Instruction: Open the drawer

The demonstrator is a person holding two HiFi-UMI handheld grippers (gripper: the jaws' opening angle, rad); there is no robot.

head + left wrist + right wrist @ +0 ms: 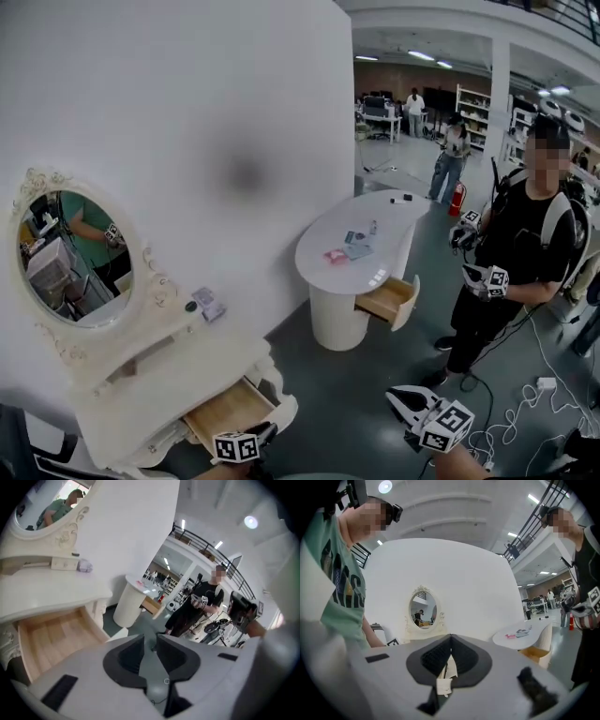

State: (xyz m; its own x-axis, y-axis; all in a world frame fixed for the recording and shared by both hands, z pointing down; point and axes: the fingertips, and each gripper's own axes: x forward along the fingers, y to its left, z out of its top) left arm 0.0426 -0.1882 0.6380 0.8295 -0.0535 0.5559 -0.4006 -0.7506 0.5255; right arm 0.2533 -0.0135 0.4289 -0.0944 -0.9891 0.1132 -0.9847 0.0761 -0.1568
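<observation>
A white dresser [159,375] with an oval mirror [75,258] stands at the left of the head view. Its wooden drawer [230,411] is pulled out, and the bare wood floor of the drawer [51,639] shows in the left gripper view. My left gripper [151,643] hangs in front of the drawer and to its right. It touches nothing, and a narrow empty gap runs between its jaws. Its marker cube [236,446] sits at the bottom edge below the drawer front. My right gripper [450,638] is out over the floor, its tips together and empty, and points at the dresser.
A round white table [319,251] with its own open drawer [389,300] stands farther back. A person in black [511,253] holding two grippers stands to its right. Cables [525,412] lie on the grey floor. A small box [208,305] rests on the dresser shelf.
</observation>
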